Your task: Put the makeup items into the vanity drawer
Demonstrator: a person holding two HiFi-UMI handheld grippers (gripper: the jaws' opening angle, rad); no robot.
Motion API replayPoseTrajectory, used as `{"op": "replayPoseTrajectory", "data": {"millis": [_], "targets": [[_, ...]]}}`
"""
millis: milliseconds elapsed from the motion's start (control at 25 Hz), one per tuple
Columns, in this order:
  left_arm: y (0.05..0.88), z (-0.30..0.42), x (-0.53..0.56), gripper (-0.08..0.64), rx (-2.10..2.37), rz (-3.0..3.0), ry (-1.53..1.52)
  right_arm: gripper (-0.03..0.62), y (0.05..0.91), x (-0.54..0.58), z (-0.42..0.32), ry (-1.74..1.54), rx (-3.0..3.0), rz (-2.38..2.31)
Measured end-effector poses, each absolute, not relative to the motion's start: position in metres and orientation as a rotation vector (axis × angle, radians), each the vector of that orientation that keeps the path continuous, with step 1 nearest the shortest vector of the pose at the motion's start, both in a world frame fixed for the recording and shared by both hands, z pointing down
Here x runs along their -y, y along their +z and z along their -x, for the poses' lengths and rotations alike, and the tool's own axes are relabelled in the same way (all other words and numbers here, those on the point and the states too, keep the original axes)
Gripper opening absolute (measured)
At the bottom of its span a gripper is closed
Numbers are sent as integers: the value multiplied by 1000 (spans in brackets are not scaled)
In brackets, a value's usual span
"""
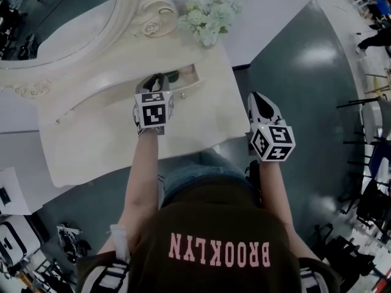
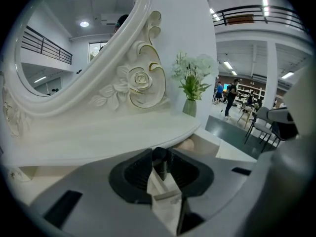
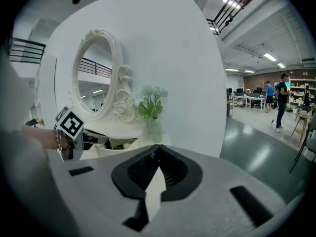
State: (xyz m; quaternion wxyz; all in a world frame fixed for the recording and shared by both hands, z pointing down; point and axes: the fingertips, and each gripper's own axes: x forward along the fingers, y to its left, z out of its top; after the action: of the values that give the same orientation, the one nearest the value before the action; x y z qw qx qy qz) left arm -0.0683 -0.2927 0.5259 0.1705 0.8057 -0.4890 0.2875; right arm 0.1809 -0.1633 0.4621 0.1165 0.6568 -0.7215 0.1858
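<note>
The white vanity point(image 1: 110, 139) has its small drawer point(image 1: 190, 73) pulled out at the right, below the table top. My left gripper point(image 1: 156, 81) hovers right over the drawer's left part and is shut on a short dark makeup tube point(image 2: 159, 161), which stands upright between the pads. A dark green item point(image 1: 173, 76) lies inside the drawer. My right gripper point(image 1: 261, 102) hangs past the table's right edge over the floor, with its jaws together and nothing in them. In the right gripper view the left gripper point(image 3: 74, 132) is at the drawer point(image 3: 118, 147).
An oval mirror in a carved white frame point(image 1: 131, 11) stands at the back of the vanity. A vase of pale flowers point(image 1: 209, 14) is at the back right corner. Grey floor point(image 1: 305, 90) lies to the right, with chairs and people far off.
</note>
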Motion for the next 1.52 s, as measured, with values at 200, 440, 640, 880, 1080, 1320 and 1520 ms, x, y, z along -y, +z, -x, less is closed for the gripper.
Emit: {"op": "replayPoseTrajectory", "data": {"millis": [200,440,640,880,1080,1320,1520], "targets": [[537,69,299,94,1408,-2289,844,-3,464,167,-182,548,2106,-1918],[539,65,296,108,1397,-2293,845,-3,463,170,-183,542,2113,-1915],[535,65,294,174,1400,-2282,841,-3,459,173,-179,531,2132,-1912],[520,81,291,181,1445,-2245,789,-3,455,179,-173,522,2159,-1915],[509,97,288,181,1467,-2257,744,-3,450,182,-155,502,2188,-1916],[489,129,286,156,1536,-2292,646,-3,442,188,-128,458,2225,-1917],[474,162,284,13,1647,-2291,550,-3,433,193,-113,410,2262,-1903]]}}
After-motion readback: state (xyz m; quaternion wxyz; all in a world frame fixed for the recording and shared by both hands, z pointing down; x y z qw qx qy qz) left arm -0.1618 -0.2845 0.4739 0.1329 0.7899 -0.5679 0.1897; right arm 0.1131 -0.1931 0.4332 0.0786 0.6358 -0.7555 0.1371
